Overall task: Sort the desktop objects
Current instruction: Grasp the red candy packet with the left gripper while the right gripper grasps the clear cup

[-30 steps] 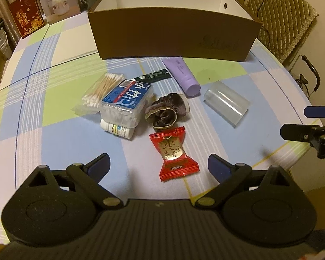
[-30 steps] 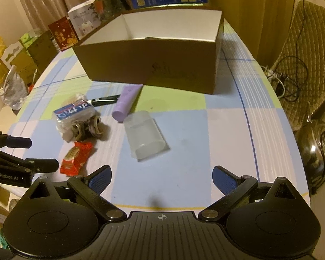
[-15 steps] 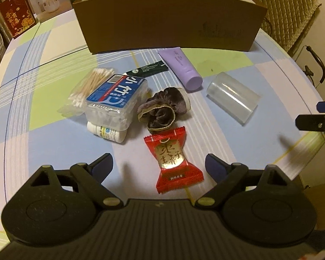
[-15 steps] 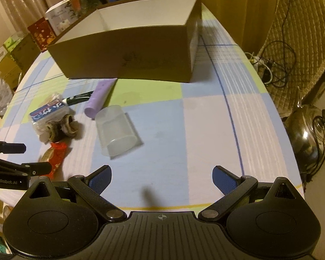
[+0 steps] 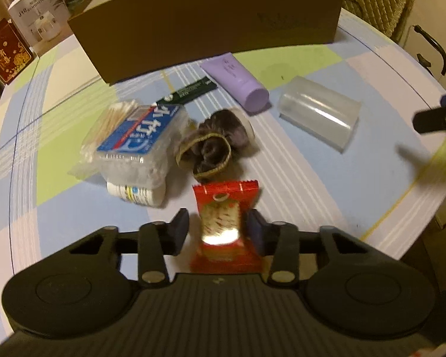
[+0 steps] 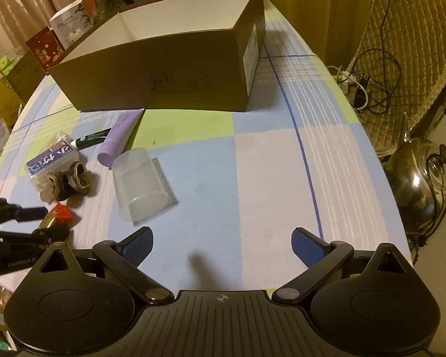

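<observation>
My left gripper (image 5: 220,229) has its jaws closed in around a red snack packet (image 5: 224,211) on the tablecloth, pads at or near its two sides. The packet also shows in the right wrist view (image 6: 59,215). Beyond it lie a brown scrunchie (image 5: 214,145), a blue-labelled clear swab box (image 5: 139,139) on a white bottle (image 5: 136,193), a bag of cotton swabs (image 5: 110,119), a dark green sachet (image 5: 187,93), a purple tube (image 5: 238,80) and a clear plastic cup (image 5: 318,113) on its side. My right gripper (image 6: 221,245) is open and empty above the tablecloth, near the cup (image 6: 139,184).
A big open brown cardboard box (image 6: 169,68) stands at the back of the round checked table (image 6: 267,163). Small boxes (image 5: 15,38) stand at the back left. A quilted chair (image 6: 407,29), cables and a metal kettle (image 6: 422,172) are off the table's right edge.
My left gripper moved forward over the red packet and its jaws narrowed from wide open to either side of it. The right gripper shifted slightly and stayed open.
</observation>
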### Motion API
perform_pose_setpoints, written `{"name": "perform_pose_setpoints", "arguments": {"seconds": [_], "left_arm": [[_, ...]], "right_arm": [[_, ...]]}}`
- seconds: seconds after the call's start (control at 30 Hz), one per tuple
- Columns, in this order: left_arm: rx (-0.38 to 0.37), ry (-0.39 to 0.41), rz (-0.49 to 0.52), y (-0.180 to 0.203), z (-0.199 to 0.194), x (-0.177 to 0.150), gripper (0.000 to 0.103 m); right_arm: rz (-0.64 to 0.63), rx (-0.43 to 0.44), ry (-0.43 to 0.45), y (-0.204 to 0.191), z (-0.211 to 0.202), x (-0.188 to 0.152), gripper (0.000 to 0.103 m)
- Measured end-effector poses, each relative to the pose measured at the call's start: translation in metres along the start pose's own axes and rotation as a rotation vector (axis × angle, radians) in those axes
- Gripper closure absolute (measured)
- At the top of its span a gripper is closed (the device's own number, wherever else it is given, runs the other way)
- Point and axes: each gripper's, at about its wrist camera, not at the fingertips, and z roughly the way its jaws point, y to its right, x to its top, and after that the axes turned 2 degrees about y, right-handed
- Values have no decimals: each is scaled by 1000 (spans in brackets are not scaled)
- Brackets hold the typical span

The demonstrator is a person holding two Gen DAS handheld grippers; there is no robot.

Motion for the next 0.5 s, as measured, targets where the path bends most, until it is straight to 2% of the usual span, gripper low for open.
{"name": "perform_pose_setpoints", "arguments": {"seconds": [0.2,0.5], "left_arm": [[22,1,-12,-15,-8,-17,77],[104,-22,-165,-69,-14,-45,77]], "right_arm": [[-44,42,-6,-12,13,9,6],[-161,142,3,-43,37,21,6]]}}
